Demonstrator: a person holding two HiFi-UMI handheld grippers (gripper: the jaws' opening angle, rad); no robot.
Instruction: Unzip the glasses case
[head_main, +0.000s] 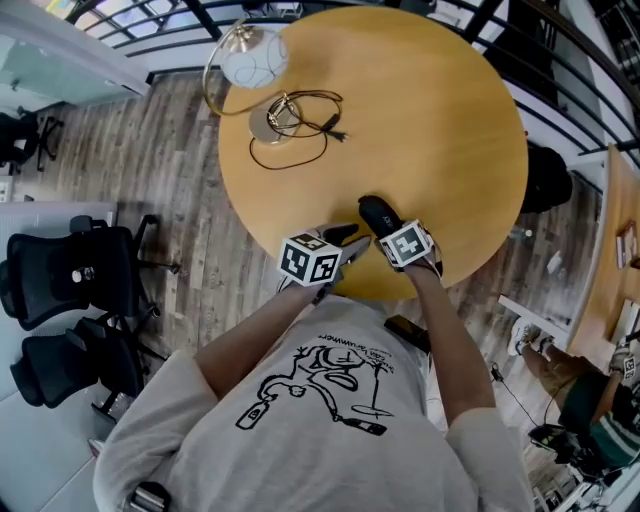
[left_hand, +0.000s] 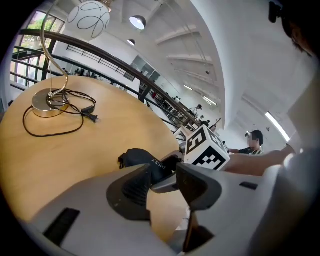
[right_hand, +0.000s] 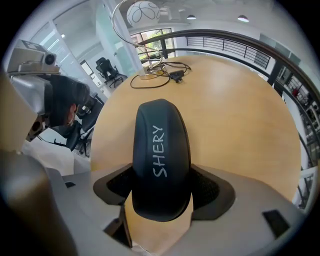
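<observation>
Currently the steadying step is underway: the right gripper (right_hand: 161, 192) is clamping the black case (right_hand: 160, 150) across its width, with its pads pressing on both sides. The case is lying flat on the table (head_main: 430, 120) near the person's edge, its long axis pointing away from that gripper. The left gripper (left_hand: 162, 187) is hovering beside it at a shallow downward slant, its jaws standing roughly half apart and holding nothing. Only bare tabletop and part of the other tool are showing between them, and the case's end is sitting just beyond their tips. No zip pull is showing in any view, so I judge the unzipping itself is not yet begun. The next move is likely calling for the left jaws to find the pull along the case's seam, pinch that small tab, and draw it round while the right stops the case from sliding or turning.
</observation>
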